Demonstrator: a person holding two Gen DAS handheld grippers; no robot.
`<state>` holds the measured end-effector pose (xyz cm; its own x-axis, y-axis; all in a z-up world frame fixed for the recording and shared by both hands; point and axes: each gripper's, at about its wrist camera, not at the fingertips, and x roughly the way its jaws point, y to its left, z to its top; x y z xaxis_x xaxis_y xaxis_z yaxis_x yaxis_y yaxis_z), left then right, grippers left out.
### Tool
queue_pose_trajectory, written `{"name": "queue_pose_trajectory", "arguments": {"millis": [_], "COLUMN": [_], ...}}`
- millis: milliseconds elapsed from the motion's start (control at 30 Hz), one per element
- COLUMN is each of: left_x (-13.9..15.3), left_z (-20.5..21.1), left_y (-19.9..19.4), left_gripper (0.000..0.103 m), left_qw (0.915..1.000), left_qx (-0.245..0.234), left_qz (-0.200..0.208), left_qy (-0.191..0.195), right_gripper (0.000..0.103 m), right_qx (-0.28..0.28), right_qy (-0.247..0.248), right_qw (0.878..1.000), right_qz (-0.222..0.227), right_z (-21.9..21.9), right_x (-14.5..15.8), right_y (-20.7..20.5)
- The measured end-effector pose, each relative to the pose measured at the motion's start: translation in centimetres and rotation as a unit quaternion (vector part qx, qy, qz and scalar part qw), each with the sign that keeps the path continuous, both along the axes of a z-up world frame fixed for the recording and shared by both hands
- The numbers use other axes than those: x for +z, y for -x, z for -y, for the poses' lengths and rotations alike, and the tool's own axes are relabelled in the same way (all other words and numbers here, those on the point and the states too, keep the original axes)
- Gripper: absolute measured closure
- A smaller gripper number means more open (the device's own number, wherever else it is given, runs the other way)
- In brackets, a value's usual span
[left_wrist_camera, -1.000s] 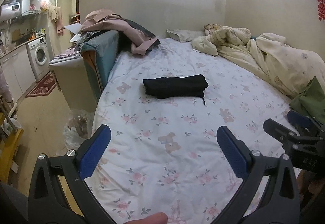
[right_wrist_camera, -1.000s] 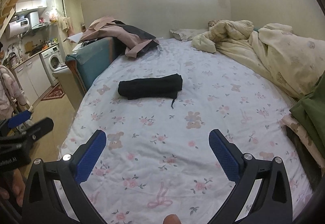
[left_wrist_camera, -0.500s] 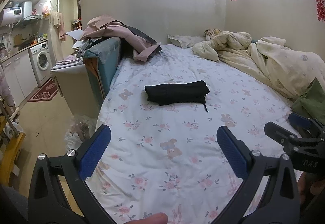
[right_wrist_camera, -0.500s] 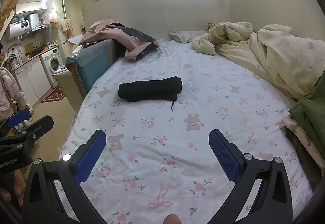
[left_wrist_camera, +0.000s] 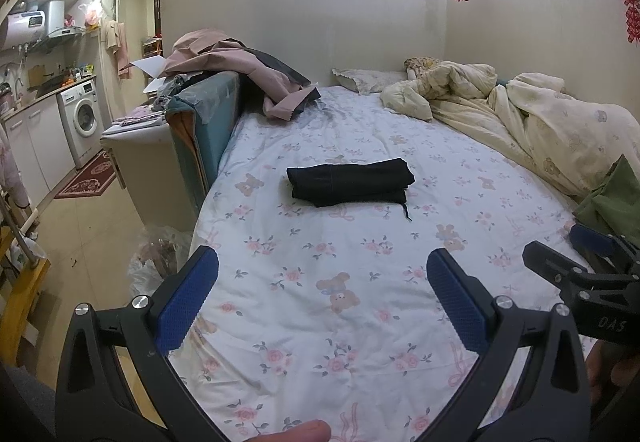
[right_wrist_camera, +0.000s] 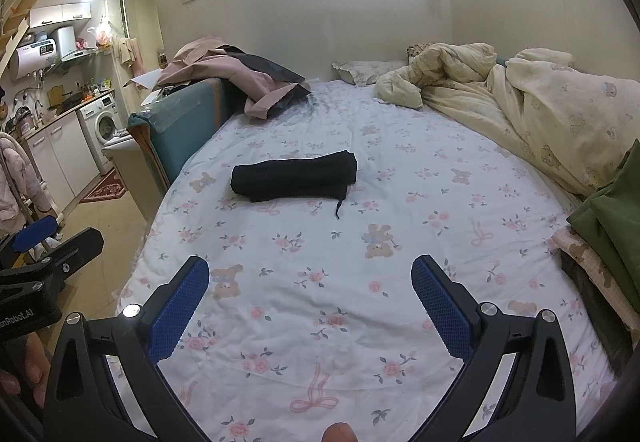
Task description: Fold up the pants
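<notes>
two grippers hang above the near end of the bed (left_wrist_camera: 320, 282), well apart from the pants (left_wrist_camera: 350, 181). we hold the left gripper (left_wrist_camera: 322, 298) with its fingers spread and grasping nothing; the right gripper (right_wrist_camera: 310, 300) is the same. the pants lie folded in a compact black bundle mid-bed, a cord (right_wrist_camera: 339, 207) trailing toward us.

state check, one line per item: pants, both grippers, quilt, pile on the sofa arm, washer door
black pants: folded into a compact bundle, flat on the bedsheet, drawstring trailing out
left gripper: open, empty, clear of the pants
right gripper: open, empty, clear of the pants
cream quilt: crumpled, unfolded
pink clothes: heaped, unfolded
washing machine: door closed
</notes>
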<state>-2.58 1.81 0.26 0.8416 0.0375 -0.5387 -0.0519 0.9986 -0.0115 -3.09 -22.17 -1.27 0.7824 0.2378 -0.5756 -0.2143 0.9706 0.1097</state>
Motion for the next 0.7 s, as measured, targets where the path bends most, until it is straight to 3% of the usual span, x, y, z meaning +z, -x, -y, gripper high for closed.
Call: {"name": "queue_pose_trajectory", "arguments": {"millis": [700], "left_x": [-0.33], "left_z": [-0.37], "left_y": [0.13], "left_gripper": [0.0], "left_qw": [1.0], "left_qx": [-0.001], "left_qz": [0.0], "left_qy": [0.0], "right_gripper": [0.0], "right_qx": [-0.001], "right_qy": [0.0], "right_qw": [1.0], "right_qz": [-0.003], "right_z": [0.13], "right_x": [-0.13], "right_y": [0.19]}}
